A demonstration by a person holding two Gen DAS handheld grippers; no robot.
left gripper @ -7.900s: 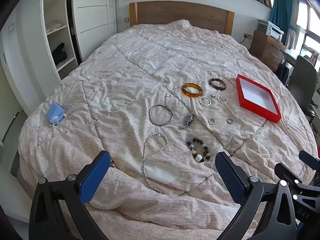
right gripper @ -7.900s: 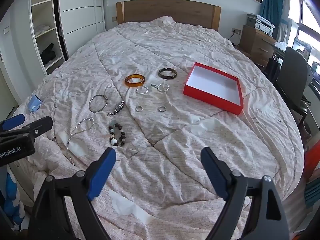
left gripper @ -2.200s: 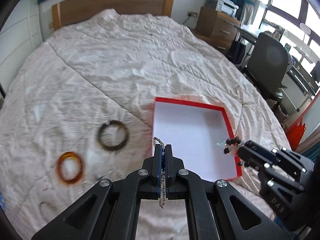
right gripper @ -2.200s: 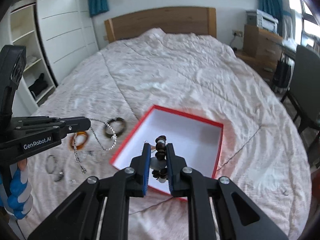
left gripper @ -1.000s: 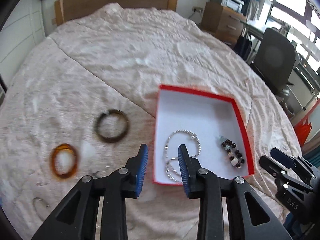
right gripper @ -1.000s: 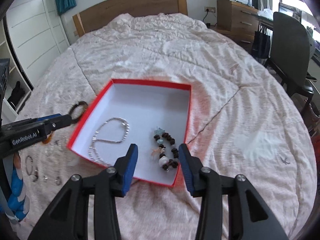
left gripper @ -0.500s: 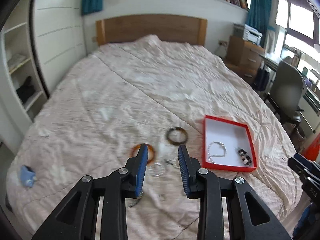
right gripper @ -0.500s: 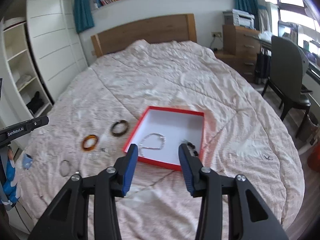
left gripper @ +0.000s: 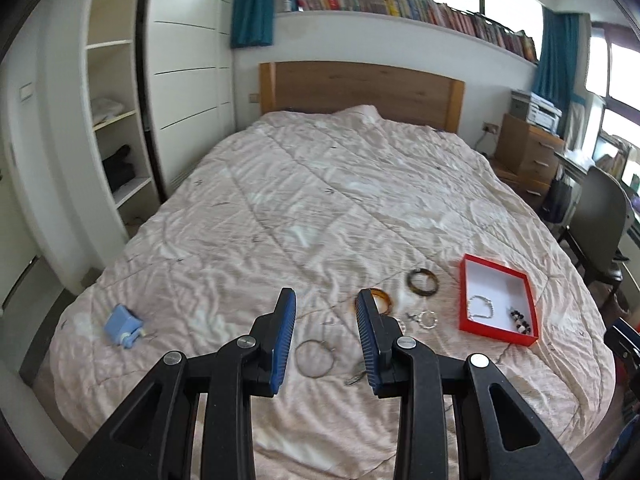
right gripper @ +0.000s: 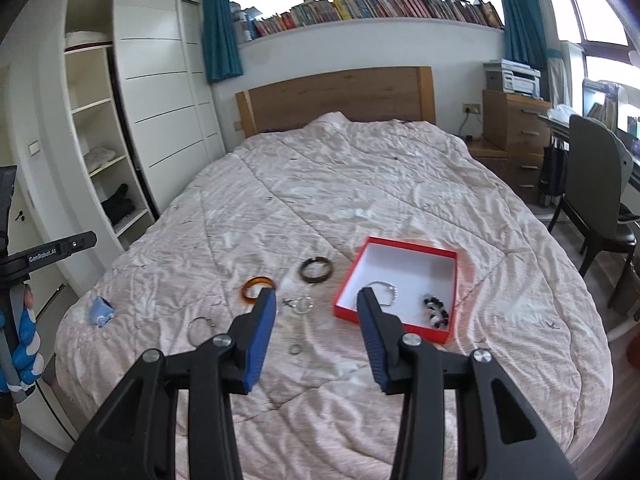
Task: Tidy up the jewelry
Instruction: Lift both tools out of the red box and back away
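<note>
A red box (left gripper: 466,280) (right gripper: 348,280) lies on the bed with a silver necklace (left gripper: 480,306) (right gripper: 385,289) and a dark bead bracelet (left gripper: 520,320) (right gripper: 436,308) inside. On the quilt left of it lie a dark bangle (left gripper: 423,282) (right gripper: 317,269), an amber bangle (left gripper: 382,298) (right gripper: 256,288), a thin silver bangle (left gripper: 315,353) (right gripper: 199,326) and small rings (left gripper: 428,319) (right gripper: 303,304). My left gripper (left gripper: 326,300) and right gripper (right gripper: 316,300) both hang open and empty, high above the near end of the bed.
A blue charger (left gripper: 123,325) (right gripper: 100,311) rests at the quilt's left edge. White wardrobe shelves (left gripper: 112,140) stand left, a wooden dresser (right gripper: 516,120) and an office chair (right gripper: 596,200) right. The left handle (right gripper: 44,258) shows at the right view's left edge.
Both grippers have pulled up and back from the red box, still open and empty. The left one has swung left over the bangles. Necklace and bead bracelet stay in the box.
</note>
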